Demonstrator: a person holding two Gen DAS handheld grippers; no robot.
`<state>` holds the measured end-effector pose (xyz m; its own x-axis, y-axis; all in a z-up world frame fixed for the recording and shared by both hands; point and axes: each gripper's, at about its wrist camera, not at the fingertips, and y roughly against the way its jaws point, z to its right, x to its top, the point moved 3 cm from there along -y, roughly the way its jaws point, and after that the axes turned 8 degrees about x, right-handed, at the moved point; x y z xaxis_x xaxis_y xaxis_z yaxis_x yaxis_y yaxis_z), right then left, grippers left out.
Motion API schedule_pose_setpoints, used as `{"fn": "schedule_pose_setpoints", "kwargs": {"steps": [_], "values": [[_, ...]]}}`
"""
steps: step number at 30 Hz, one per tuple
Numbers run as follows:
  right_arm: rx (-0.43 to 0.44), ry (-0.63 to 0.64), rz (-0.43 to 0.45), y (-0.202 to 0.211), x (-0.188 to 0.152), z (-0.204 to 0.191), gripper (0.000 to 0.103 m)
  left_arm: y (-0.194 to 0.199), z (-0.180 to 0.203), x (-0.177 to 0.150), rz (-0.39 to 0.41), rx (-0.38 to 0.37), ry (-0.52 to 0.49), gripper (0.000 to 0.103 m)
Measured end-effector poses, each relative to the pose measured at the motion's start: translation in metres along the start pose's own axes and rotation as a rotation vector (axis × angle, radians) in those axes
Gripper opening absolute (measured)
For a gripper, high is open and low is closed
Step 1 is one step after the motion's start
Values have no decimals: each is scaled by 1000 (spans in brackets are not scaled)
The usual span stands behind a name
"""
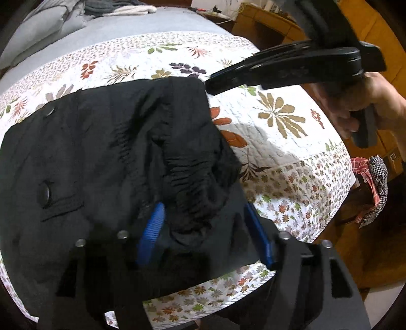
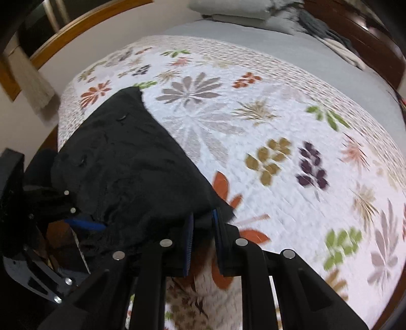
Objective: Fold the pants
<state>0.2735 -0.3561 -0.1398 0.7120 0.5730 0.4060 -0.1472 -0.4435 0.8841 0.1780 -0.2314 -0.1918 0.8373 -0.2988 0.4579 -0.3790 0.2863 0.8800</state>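
Observation:
The black pants (image 1: 106, 157) lie folded on the floral quilt (image 1: 279, 142), with buttons and a gathered elastic waistband facing up. My left gripper (image 1: 203, 223) has its blue pads (image 1: 153, 223) spread wide around the bunched waistband, fabric between them. My right gripper (image 2: 203, 228) is nearly closed on the pants' near corner (image 2: 132, 165), cloth pinched between its blue pads (image 2: 189, 243). It also shows in the left wrist view (image 1: 220, 83) above the pants' far corner; there I cannot tell its state. The left gripper also shows in the right wrist view (image 2: 83, 223) at the left.
The quilt (image 2: 279, 114) covers a bed with grey sheet (image 1: 152, 22) and pillows (image 2: 236, 10) at the far end. A wooden bed frame (image 2: 368, 45) and floor (image 1: 355, 253) lie around it. Checked cloths (image 1: 373, 182) hang at the right.

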Motion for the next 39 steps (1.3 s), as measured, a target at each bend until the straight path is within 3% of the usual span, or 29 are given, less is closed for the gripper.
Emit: {"fn": "schedule_pose_setpoints", "kwargs": {"steps": [5,11,15,18,22,26,29,32,37,39], "values": [[-48,-92,95,44,-14,4,19,19,-7,-9,54,-108,45,81],[89,-191,250,53,-10,-12,20,73,-48,-28,174,-223,141,89],[170,-198,291,25,6,-26,20,95,-89,-31,247,-178,183,90],[212,-238,278,1,9,-20,19,86,-125,-30,231,-110,231,90],[186,-300,211,-32,-7,6,9,68,-163,-32,198,-66,305,90],[201,-360,243,-30,-21,10,11,59,-168,-34,188,-65,285,92],[182,-395,352,-1,-33,-3,15,57,-166,-35,196,-60,259,94],[237,-380,448,22,-45,-40,15,60,-170,-39,202,-80,268,94],[247,-373,381,-3,-70,-85,13,56,-172,-37,197,-98,261,96],[192,-409,352,-16,-87,-79,0,53,-169,-37,188,-103,231,96]]}}
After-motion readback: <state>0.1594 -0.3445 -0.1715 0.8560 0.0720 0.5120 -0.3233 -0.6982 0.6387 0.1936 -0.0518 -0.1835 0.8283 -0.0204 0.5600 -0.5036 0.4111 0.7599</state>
